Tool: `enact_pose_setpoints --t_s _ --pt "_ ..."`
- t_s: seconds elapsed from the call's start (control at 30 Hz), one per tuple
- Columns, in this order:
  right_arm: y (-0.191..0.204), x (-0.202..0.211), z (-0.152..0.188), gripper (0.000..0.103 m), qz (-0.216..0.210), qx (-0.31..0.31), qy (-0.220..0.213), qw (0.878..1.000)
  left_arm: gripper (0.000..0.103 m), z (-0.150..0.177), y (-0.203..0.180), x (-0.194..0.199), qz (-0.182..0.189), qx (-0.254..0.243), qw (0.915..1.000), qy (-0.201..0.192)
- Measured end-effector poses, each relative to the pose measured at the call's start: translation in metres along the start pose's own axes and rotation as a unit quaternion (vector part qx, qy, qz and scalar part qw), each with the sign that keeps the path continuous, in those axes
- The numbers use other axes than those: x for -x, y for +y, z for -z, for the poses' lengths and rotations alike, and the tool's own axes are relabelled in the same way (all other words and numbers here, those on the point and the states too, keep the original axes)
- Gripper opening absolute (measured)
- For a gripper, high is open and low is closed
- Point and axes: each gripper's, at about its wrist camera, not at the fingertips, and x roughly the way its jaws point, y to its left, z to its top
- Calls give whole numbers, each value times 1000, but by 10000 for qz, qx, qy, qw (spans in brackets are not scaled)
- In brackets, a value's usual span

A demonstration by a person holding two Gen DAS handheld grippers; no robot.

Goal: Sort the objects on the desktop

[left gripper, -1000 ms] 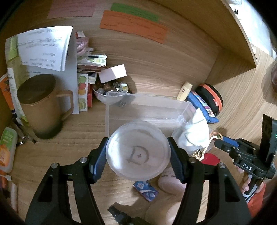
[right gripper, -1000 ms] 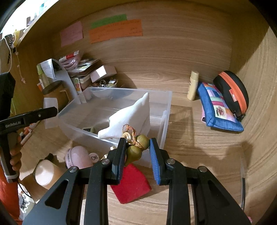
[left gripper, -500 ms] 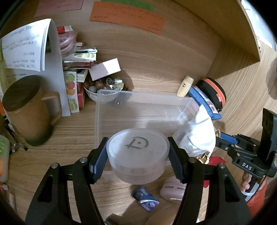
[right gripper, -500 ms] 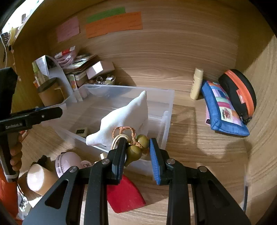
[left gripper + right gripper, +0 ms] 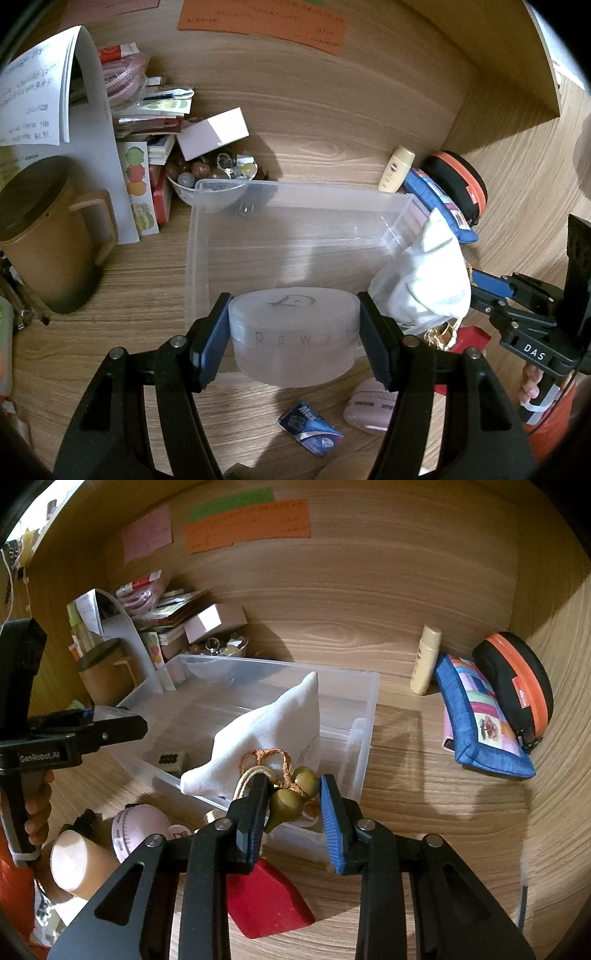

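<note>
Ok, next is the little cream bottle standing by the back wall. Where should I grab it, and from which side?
Probably the upper body of the cream bottle, just under the cap, coming from the front with the jaws to its left and right. It stands upright against the back wall, and the blue patchwork pouch crowds its lower right side.

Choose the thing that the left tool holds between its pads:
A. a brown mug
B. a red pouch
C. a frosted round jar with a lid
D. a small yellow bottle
C: in the left wrist view the left tool has its pads pressed on both sides of the frosted round jar, held above the near edge of the clear plastic bin.
</note>
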Motion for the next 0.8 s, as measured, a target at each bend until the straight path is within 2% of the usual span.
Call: enact_pose_setpoints --t_s 0.23,0.47,0.6,0.8 --pt "2 1 -2 32 158 203 82 9996 65 0 -3 -3 -66 -100 9999 105" --pt "2 7 0 36 124 199 60 9997 65 2 -4 -3 -83 -155 9997 181" --pt "5 10 2 49 -76 212 108 9997 65 3 -4 1 -62 -160 9997 166" --pt "9 13 6 53 -96 221 115 9996 65 5 -5 7 -135 -195 9996 138"
